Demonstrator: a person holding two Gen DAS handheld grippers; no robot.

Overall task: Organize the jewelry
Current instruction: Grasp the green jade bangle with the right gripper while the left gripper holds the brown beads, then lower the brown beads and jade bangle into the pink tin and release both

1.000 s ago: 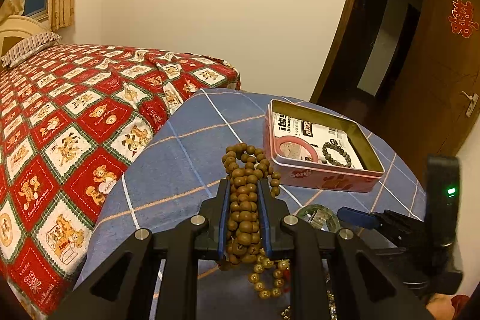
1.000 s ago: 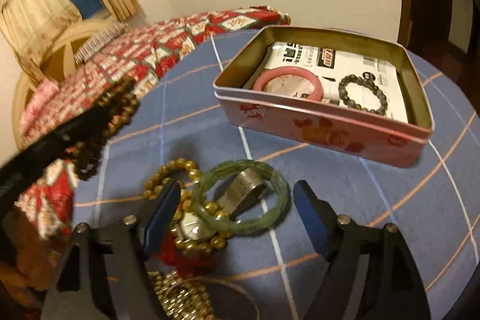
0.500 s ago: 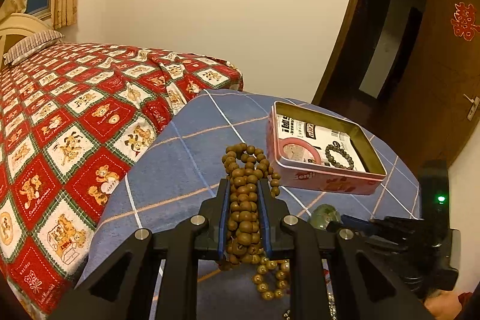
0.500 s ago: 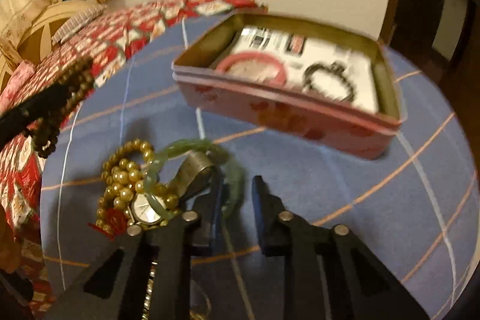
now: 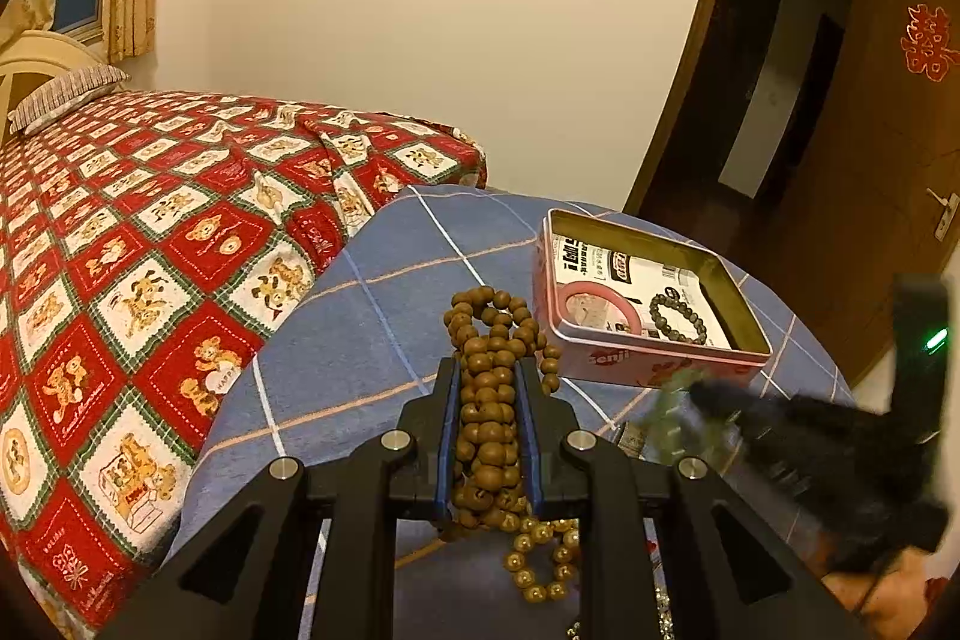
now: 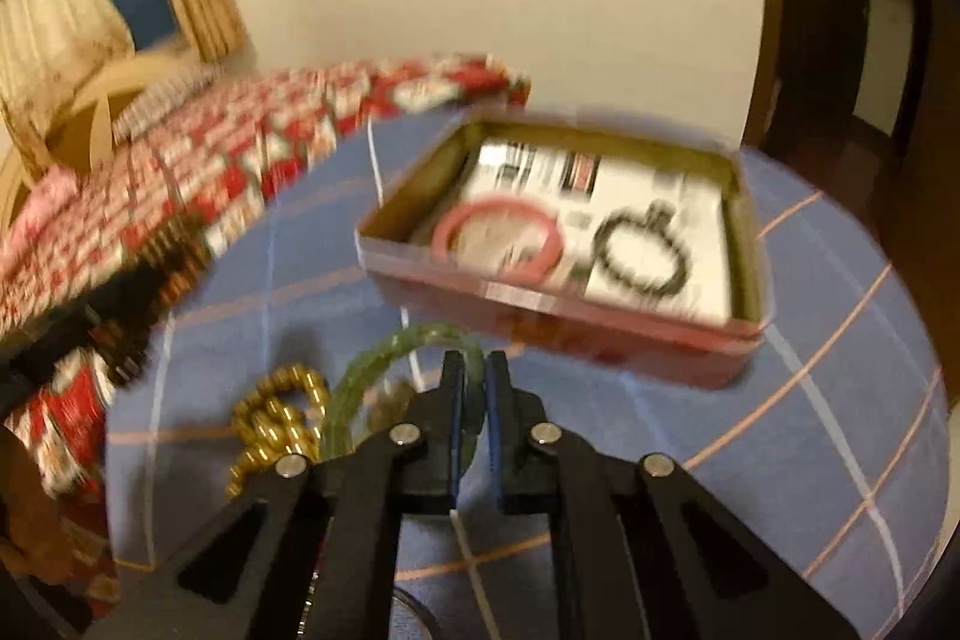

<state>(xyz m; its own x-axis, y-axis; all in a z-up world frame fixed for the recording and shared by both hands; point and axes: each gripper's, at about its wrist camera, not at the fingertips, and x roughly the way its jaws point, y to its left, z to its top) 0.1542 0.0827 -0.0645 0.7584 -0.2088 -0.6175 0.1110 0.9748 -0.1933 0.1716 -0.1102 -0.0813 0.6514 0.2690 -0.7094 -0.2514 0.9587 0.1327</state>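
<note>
Left wrist view: left claw (image 5: 487,382) clamped on the brown wooden bead string (image 5: 489,400) — held above the blue checked counter (image 5: 360,340), just beside the pink tin (image 5: 651,307).

Right wrist view, blurred: right claw (image 6: 472,382) closed narrow on the green bangle (image 6: 384,370) — near the tin, which contains a pink bangle (image 6: 498,238) and dark bead bracelet (image 6: 645,253).

The far-right part of the surface (image 5: 384,292) was taken up by the open pink tin (image 6: 600,340), whose near wall stood between the tools and its interior. Inside, a pink bangle (image 6: 498,238) and a dark bead bracelet (image 6: 645,253) filled the near half; printed paper was left bare behind them. Bare blue cloth was seen left of the tin and right of it. Near the right tool (image 6: 474,376), gold beads (image 6: 270,424) were heaped. The bed (image 5: 150,220) bordered the left edge.
</note>
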